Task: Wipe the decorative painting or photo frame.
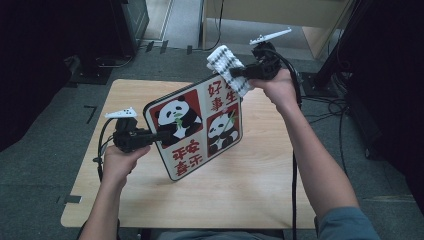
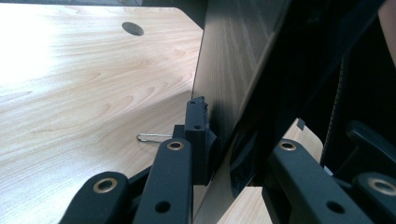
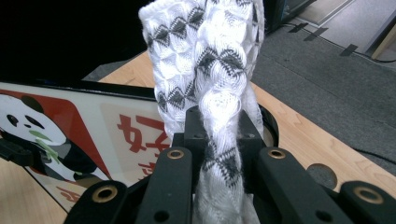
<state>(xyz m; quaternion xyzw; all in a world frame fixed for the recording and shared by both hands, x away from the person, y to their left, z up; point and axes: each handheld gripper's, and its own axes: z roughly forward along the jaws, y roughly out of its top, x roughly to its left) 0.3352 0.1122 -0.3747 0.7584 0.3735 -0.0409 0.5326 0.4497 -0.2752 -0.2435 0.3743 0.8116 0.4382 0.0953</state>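
The panda board point(image 1: 195, 127) is held up off the counter point(image 1: 260, 185), tilted, with its printed face turned toward the person and its lower corner hanging just above the wood. It shows two pandas on red squares and red characters on pale squares.

The left gripper point(image 1: 167, 135) meets the board at its left edge, about halfway up. Its fingers point(image 2: 196, 140) are clamped tight on that edge, one on the printed side and one on the back; in the left gripper view the board's wood-grain back point(image 2: 233, 60) rises straight out of the grip, and a small wire clip point(image 2: 152, 137) lies on the counter beyond it, to the left of the board.

The right gripper point(image 1: 236, 74) is at the board's upper right corner, above the far edge of the counter. Its fingers point(image 3: 196, 130) are pressed closed on a white cloth with grey diamond patterning point(image 3: 210, 56), bunched into a thick twist between them. The cloth point(image 1: 227, 67) lies against the top corner of the board, over the pale square with the red characters. From the right gripper view the board's black rim point(image 3: 93, 88) runs just left of the cloth.

A black cable point(image 1: 295, 175) runs down past the right forearm, to the right of the board.
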